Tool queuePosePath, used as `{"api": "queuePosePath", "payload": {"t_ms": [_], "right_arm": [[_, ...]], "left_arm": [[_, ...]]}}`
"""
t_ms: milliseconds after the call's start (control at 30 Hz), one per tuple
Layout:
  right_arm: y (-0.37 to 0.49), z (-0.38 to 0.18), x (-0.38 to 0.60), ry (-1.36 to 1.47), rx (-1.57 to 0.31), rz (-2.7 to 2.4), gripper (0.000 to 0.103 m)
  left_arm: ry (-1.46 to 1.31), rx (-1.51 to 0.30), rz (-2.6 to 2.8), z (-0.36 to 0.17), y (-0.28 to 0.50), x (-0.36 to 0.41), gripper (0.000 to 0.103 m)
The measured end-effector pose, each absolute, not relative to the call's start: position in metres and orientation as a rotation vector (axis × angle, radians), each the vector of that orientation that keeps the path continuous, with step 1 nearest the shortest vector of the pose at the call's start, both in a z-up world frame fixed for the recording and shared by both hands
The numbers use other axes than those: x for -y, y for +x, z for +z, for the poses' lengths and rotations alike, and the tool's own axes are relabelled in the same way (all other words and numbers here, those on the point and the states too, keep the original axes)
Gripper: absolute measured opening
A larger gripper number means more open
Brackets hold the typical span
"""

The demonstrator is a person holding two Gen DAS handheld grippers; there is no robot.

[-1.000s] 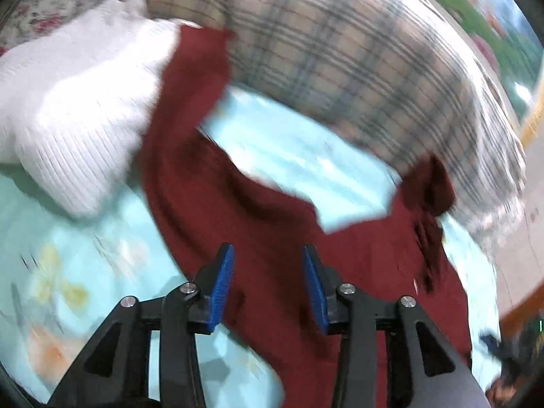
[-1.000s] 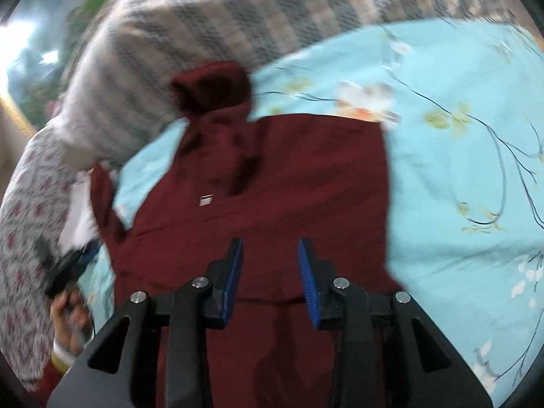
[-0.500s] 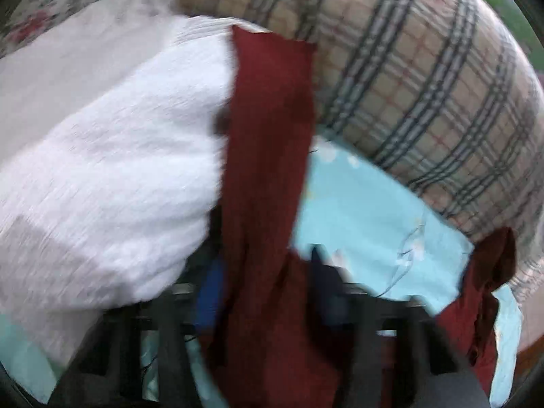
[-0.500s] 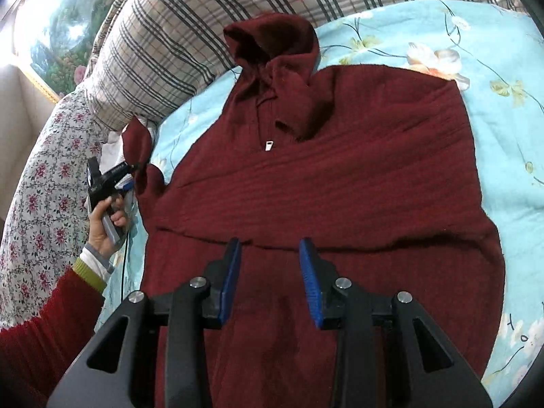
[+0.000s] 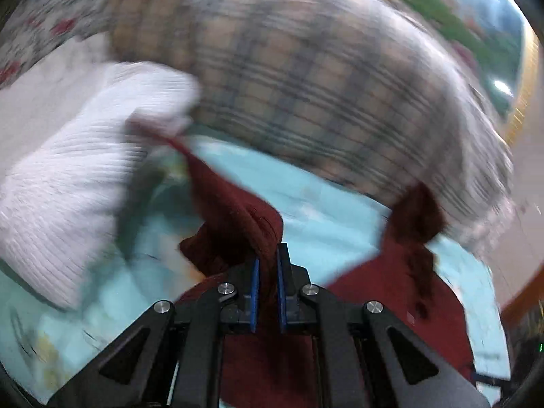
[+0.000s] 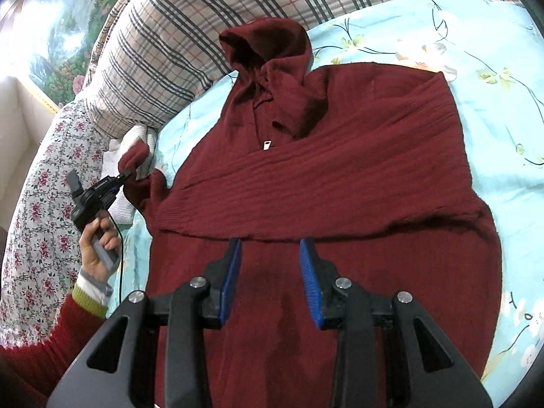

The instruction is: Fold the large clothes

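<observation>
While the dark red hooded sweater [image 6: 340,176] lies front-up across the light blue flowered bed sheet [image 6: 493,108], its hood [image 6: 268,44] rests against the plaid pillow [image 6: 190,34] at the head of the bed. One sleeve [image 6: 357,183] is folded across the chest, and the right gripper [image 6: 270,272] hovers just above the lower body of the garment with its blue-padded fingers [image 6: 231,278] spread apart, holding nothing. At the sweater's far side, the left gripper [image 5: 268,282] is clamped on the other sleeve [image 5: 234,210], lifting it off the sheet beside a white ribbed knit [image 5: 71,183]. The left wrist view is blurred. A hand [image 6: 98,248] in a red cuffed sleeve grips the left tool's handle, near the floral cover [image 6: 37,224].
</observation>
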State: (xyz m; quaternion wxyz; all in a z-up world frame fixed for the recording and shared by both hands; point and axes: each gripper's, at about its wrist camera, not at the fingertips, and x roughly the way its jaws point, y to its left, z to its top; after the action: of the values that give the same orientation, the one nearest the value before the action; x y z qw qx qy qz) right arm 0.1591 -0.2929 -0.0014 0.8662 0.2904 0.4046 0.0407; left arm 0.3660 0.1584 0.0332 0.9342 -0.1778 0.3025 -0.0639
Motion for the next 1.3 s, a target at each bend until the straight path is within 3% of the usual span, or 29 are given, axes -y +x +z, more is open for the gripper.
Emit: {"api": "queuePosePath", "payload": {"t_ms": [167,500,567,700,967,1233,1267,1300], "right_arm": [[0.159,0.007,0.291,0.612,-0.829,0.093,0.036],[0.164,0.014,0.301,0.620,-0.827,0.089,0.036],[0.171,0.016,0.295,0.594,-0.835,0.105,0.037],[0.196,0.022,0.268,0.500,-0.834,0.165,0.055],[0.279,0.029,0.154,0.079,-0.854,0.315,0.055],[0.343,-0.019,0.067,-0.355,-0.896,0.260,0.055],[0.346,-0.022,0.067,-0.365,-0.893,0.248,0.052],[0.349,-0.023,0.071,-0.343,-0.898,0.240,0.030]], "left_arm": [[-0.312,-0.636,-0.326,0.033,0.340,-0.059,0.007],[-0.152,-0.880,-0.468,-0.047,0.331,0.062,0.012],[-0.195,-0.881,-0.487,-0.046,0.321,0.053,0.014],[-0.230,-0.841,-0.462,-0.032,0.287,0.021,0.027],[-0.294,-0.829,-0.091,-0.039,0.265,-0.087,0.029],[-0.355,-0.865,-0.061,-0.061,0.277,-0.102,0.029],[-0.354,-0.863,-0.066,-0.061,0.277,-0.102,0.029],[-0.354,-0.860,-0.074,-0.060,0.279,-0.100,0.029]]}}
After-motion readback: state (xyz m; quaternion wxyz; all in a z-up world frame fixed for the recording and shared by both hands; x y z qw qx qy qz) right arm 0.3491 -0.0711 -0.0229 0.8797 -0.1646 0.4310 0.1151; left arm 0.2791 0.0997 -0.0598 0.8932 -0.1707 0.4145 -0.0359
